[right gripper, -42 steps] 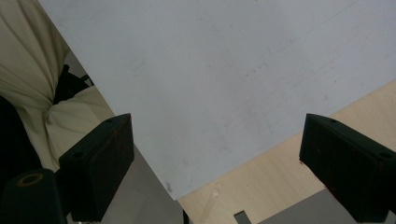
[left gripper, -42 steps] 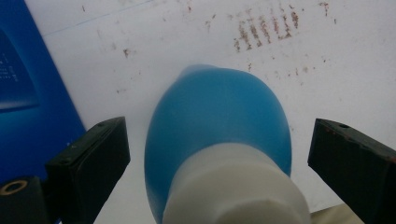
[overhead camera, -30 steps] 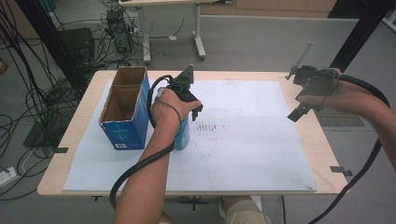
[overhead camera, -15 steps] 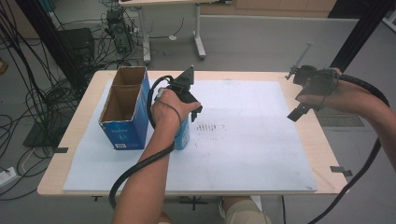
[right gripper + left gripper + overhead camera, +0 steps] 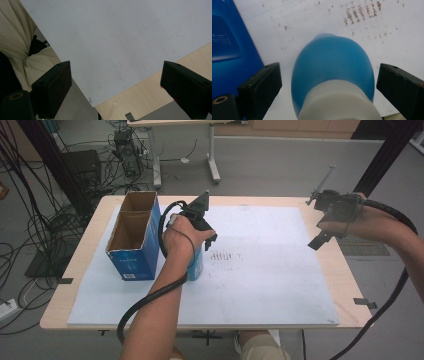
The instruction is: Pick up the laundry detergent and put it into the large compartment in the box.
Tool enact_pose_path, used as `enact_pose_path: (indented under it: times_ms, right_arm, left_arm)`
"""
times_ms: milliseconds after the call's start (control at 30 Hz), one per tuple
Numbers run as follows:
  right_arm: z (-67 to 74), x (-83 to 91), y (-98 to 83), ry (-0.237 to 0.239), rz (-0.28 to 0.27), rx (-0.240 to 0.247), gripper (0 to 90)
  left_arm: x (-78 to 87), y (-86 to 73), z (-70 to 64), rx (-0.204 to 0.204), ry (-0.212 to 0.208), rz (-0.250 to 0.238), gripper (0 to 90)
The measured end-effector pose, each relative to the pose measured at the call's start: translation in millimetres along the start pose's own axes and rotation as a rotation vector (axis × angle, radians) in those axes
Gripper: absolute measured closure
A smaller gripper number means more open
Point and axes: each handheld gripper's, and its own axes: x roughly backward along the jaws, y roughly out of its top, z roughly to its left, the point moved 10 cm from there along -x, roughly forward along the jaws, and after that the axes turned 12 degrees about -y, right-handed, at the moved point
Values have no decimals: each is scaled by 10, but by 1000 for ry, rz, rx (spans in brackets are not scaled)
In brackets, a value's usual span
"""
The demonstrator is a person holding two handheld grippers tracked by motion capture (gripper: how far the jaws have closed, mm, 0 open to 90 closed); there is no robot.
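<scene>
A blue bottle (image 5: 332,62) with a white neck stands upright on the white sheet (image 5: 260,280), just right of an open-topped blue carton (image 5: 131,251). My left gripper (image 5: 328,85) hangs over the bottle, pointing down. It is open, with one jaw on each side of the bottle and a gap at both. In the high view the left gripper (image 5: 200,237) and the hand cover most of the bottle (image 5: 196,268). My right gripper (image 5: 321,239) is open and holds nothing. It is raised over the sheet's right edge, and in its own view the right gripper (image 5: 116,85) looks down on bare sheet and table wood.
The carton (image 5: 229,45) stands close to the left jaw. A patch of dark specks (image 5: 225,256) marks the sheet right of the bottle. The wooden table (image 5: 345,270) shows as a rim around the sheet. Cables and desk legs (image 5: 212,167) lie on the floor behind.
</scene>
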Motion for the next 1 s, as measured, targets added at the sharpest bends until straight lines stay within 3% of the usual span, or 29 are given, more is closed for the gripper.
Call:
enact_pose_path:
  times_ms: [1000]
  right_arm:
    - [-1,-14,-7,4,0,-3,101]
  left_arm:
    - [7,10,2,-3,-2,-2,68]
